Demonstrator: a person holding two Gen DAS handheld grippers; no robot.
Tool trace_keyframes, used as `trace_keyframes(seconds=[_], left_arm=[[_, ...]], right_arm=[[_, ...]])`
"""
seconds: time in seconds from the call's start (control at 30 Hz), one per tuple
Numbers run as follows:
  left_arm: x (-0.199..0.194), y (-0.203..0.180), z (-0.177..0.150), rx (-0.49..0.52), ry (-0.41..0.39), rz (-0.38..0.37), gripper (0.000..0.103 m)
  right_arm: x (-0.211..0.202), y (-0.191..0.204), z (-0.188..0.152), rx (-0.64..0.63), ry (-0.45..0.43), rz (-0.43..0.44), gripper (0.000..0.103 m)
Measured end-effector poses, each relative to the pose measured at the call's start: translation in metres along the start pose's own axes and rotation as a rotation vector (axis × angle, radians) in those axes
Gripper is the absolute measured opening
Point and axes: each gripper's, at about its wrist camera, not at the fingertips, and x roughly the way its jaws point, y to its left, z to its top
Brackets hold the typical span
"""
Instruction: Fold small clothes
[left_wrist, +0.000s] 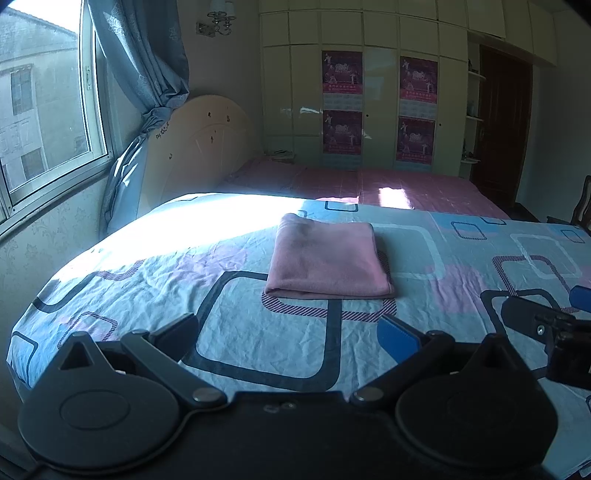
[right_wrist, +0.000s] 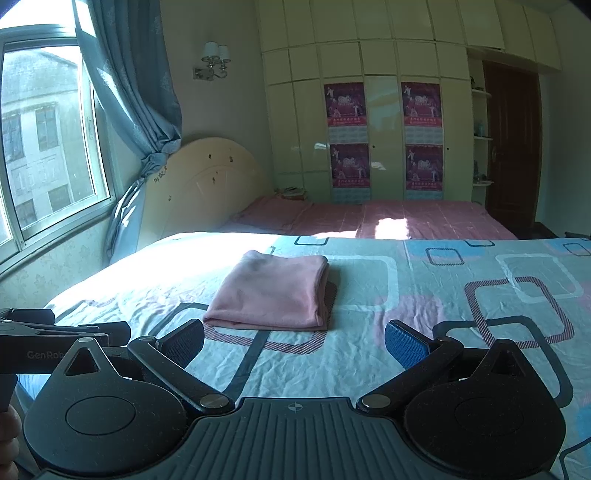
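Observation:
A pink cloth (left_wrist: 328, 258) lies folded into a neat rectangle on the patterned bed sheet (left_wrist: 147, 280), and shows again in the right wrist view as the pink cloth (right_wrist: 273, 291). My left gripper (left_wrist: 291, 332) hovers short of the cloth's near edge, open, with nothing between its fingers. My right gripper (right_wrist: 295, 339) is also open and empty, just short of the cloth's near fold and slightly to its right. The right gripper's body (left_wrist: 546, 325) appears at the right edge of the left wrist view. The left gripper's body (right_wrist: 55, 339) sits at the left of the right wrist view.
A window (left_wrist: 44, 110) and blue curtain (left_wrist: 147, 74) are on the left wall. Behind the sheet lies a second bed with a pink cover (left_wrist: 369, 181) and a headboard (left_wrist: 199, 140). White wardrobes (left_wrist: 369, 74) and a dark door (left_wrist: 502, 125) stand at the back.

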Motion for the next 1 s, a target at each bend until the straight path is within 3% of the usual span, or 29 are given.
trace_keyframes(seconds=[0.6, 1.0], left_arm=[[0.008, 0.003, 0.000, -0.003, 0.014, -0.008, 0.103], [0.040, -0.003, 0.008, 0.017, 0.012, -0.037, 0.103]], right_arm=[[0.006, -0.001, 0.000, -0.001, 0.009, 0.005, 0.103], [0.029, -0.019, -0.005, 0.016, 0.053, -0.027, 0.103]])
